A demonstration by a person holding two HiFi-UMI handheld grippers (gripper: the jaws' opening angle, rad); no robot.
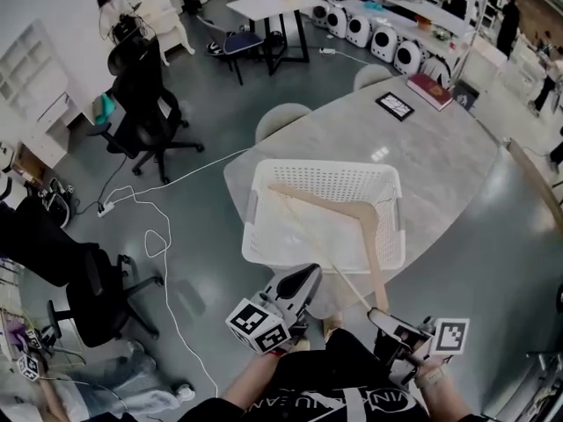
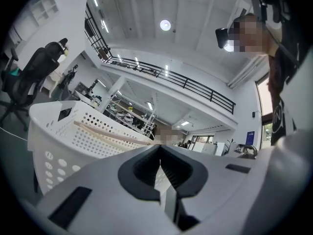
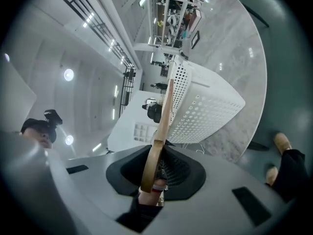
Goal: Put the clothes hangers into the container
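A white perforated basket [image 1: 264, 236] stands at the near end of a grey marble table [image 1: 440, 156]. A wooden clothes hanger [image 1: 352, 207] lies bent across the basket's top, with one arm reaching back over the near rim to my right gripper [image 1: 380, 316]. That gripper is shut on the hanger's end [image 3: 159, 136], and the right gripper view shows the basket [image 3: 205, 106] just beyond. My left gripper [image 1: 312, 275] hangs by the basket's near rim, shut with nothing in it. In the left gripper view the basket [image 2: 63, 131] and hanger [image 2: 107, 133] sit ahead to the left of the gripper [image 2: 160, 161].
A red book [image 1: 429, 89] and a dark picture frame [image 1: 395, 105] lie at the table's far end. Two pale stools [image 1: 280, 120] are tucked in at its far side. Black office chairs [image 1: 145, 104] and a white cable [image 1: 163, 236] occupy the floor at left.
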